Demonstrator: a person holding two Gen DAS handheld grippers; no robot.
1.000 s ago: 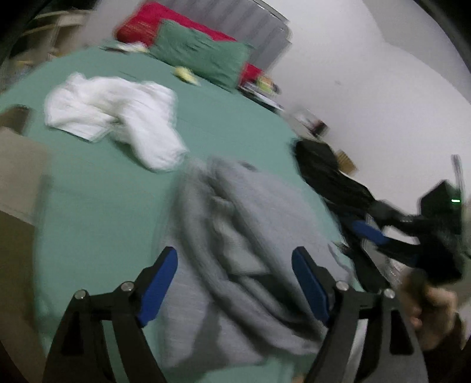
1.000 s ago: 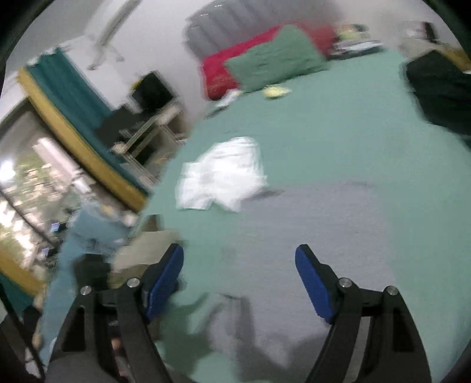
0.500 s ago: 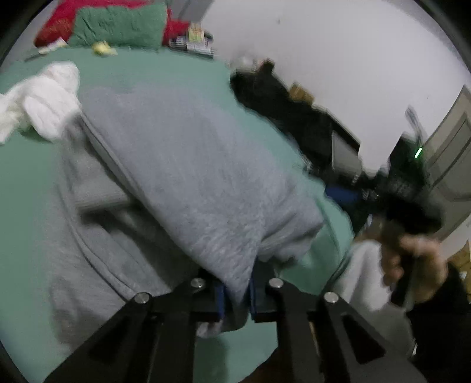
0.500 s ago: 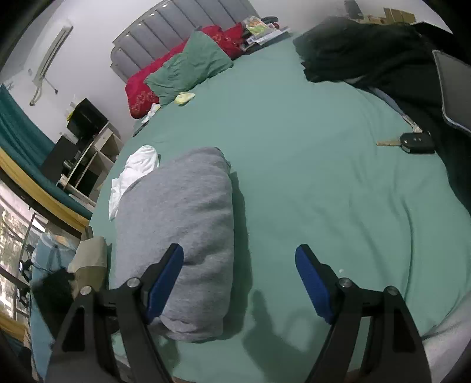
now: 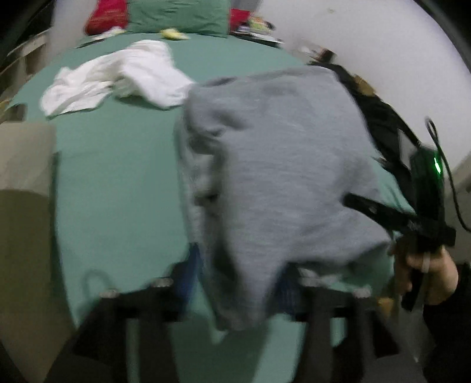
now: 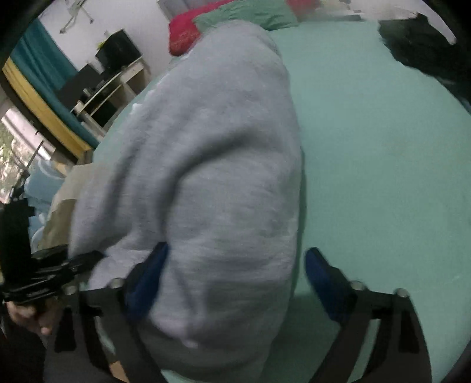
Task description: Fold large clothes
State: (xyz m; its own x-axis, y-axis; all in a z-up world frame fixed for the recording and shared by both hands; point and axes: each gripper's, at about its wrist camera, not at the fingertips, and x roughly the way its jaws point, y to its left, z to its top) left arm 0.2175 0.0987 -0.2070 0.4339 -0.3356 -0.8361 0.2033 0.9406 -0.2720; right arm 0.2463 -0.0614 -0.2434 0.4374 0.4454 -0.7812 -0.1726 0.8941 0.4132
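Item: grey sweatshirt [image 5: 273,176], bunched and lying over the near part of the green bed sheet [image 5: 117,182], its lower fold hanging down between the two blue pads of the left gripper [image 5: 240,282]. In this blurred left wrist view the pads are standing apart on either side of the cloth, with a gap showing at each side; the jaws are reading as parted, not pinching.

Right gripper [image 6: 235,277]: jaws are standing wide. The left blue pad is pressing against the grey fabric, the right one is sitting clear of it over bare sheet. The sweatshirt [image 6: 212,165] is filling the middle of this view as a rounded heap.

Other gripper sightings: the right gripper's black frame [image 5: 412,218], with a green light above it, is showing at the right edge of the left wrist view, held by the person's right hand [image 5: 432,274].

Surroundings:
- white garment [image 5: 117,79], crumpled, lying on the sheet beyond the sweatshirt, apart from it.
- green pillow [image 5: 179,14] and red pillow [image 5: 106,14], sitting at the far end of the bed.
- black clothing [image 6: 424,44], piled at the far right side of the sheet.
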